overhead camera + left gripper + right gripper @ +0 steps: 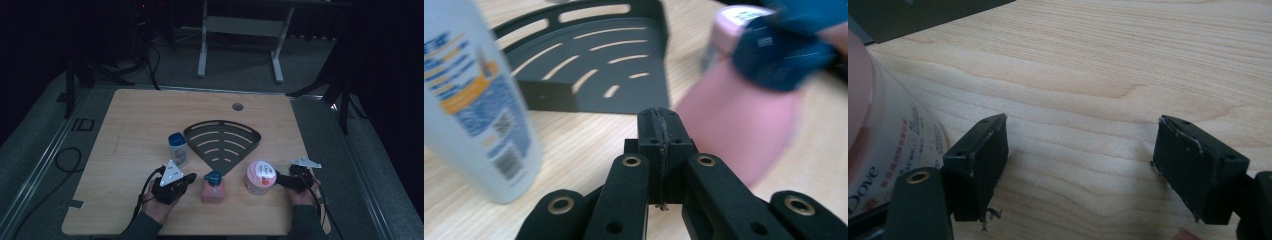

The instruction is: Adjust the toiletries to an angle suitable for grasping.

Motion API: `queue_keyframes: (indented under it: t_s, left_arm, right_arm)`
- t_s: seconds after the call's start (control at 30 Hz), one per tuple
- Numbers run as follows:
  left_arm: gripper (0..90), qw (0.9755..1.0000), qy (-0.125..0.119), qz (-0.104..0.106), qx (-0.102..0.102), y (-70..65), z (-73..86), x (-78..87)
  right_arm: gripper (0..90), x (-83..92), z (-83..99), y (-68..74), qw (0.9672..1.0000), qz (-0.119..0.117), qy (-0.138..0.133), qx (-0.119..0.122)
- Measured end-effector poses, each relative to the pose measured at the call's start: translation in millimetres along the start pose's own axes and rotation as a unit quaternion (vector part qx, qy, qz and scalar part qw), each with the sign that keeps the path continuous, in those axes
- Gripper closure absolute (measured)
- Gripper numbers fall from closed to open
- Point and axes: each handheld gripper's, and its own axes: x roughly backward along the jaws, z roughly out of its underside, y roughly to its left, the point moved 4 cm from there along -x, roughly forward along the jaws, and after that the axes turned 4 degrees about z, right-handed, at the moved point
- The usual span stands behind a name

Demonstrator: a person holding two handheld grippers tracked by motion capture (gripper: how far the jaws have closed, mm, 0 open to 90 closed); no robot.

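left gripper [188, 178]: black jaws, brass rivets, grey three-cornered plate being carried | right gripper [278, 178]: black, cable being trailed | dark sleeves [142, 227] being worn

Background stuff: a white bottle with a blue cap [178, 149] stands upright just ahead of the left tool [189, 179], a bit to its left. A black fan-shaped corner rack [222, 142] with slots lies flat on the wooden bench [140, 115], out ahead of both the left tool and the right tool [280, 180], roughly between them. Well beyond the rack there's a round hole [238, 106] in the bench. Past the far edge, a grey table frame [240, 30] stands on the floor. A black cable loop [67, 160] lies on the floor, way off to the left tool's left.
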Motion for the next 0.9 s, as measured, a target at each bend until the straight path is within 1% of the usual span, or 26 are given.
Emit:
queue_keyframes:
  t_s: [0.03, 0.07, 0.1, 0.17, 0.2, 0.23, 0.4, 0.43, 0.47, 0.57, 0.6, 0.73, 0.87, 0.9]
  left_arm:
    - [89.9, 1.0, 0.0, 0.0, 0.0, 0.0, 0.0, 0.0]
    - [89.9, 0.9999, -0.004, 0.01, 0.001, -6.9, -1.2, 2.8]
    - [89.9, 0.9999, -0.007, 0.016, 0.002, -10.2, -1.9, 3.9]
    - [89.9, 0.9999, -0.007, 0.016, 0.002, -10.2, -1.9, 3.9]
    - [89.9, 0.9995, -0.012, 0.028, -0.003, -20.1, -4.6, 5.7]
    - [89.9, 0.9993, -0.013, 0.034, -0.004, -22.6, -5.4, 5.9]
    - [89.9, 0.9986, -0.019, 0.05, -0.008, -33.3, -8.9, 6.4]
    - [89.9, 0.9986, -0.019, 0.05, -0.008, -33.3, -8.9, 6.4]
    - [89.9, 0.9982, -0.02, 0.056, -0.01, -37.8, -10.1, 6.0]
    - [89.9, 0.9981, -0.02, 0.058, -0.013, -39.2, -10.5, 5.8]
    - [89.9, 0.9975, -0.021, 0.065, -0.016, -46.1, -12.1, 3.5]
    - [89.9, 0.997, -0.02, 0.07, -0.024, -49.7, -12.8, -0.5]
    - [89.9, 0.9967, -0.02, 0.075, -0.021, -51.4, -13.5, -6.3]
    - [89.9, 0.9965, -0.02, 0.078, -0.023, -54.1, -14.3, -9.0]
  right_arm:
    - [21.5, 0.0, 0.0, 0.0, 1.0, 0.0, 0.0, 0.0]
    - [21.6, 0.1, 0.0, -0.1, 1.0, 0.0, 0.0, 0.001]
    - [21.6, 0.0, 0.0, 0.0, 1.0, 0.0, 0.0, 0.0]
    - [21.6, 0.0, 0.0, -0.1, 1.0, 0.0, 0.0, 0.0]
    - [21.5, 0.0, 0.0, -0.1, 1.0, 0.0, 0.0, 0.001]
    - [21.5, 0.0, 0.0, -0.1, 1.0, 0.0, 0.0, 0.0]
    - [21.6, 0.0, 0.0, -0.1, 1.0, 0.0, 0.0, 0.001]
    - [21.5, 0.0, 0.0, -0.1, 1.0, 0.0, 0.0, 0.0]
    - [21.5, 0.0, 0.0, -0.1, 1.0, 0.0, 0.0, 0.0]
    - [21.5, 0.0, 0.0, -0.1, 1.0, 0.0, 0.0, 0.001]
    - [21.5, 0.0, 0.0, 0.0, 1.0, 0.0, 0.0, 0.0]
    - [21.5, 0.0, 0.0, -0.1, 1.0, 0.0, 0.0, 0.0]
    - [21.5, 0.0, 0.0, -0.1, 1.0, 0.0, 0.0, 0.001]
    - [21.5, 0.1, 0.0, -0.1, 1.0, 0.0, 0.0, 0.001]
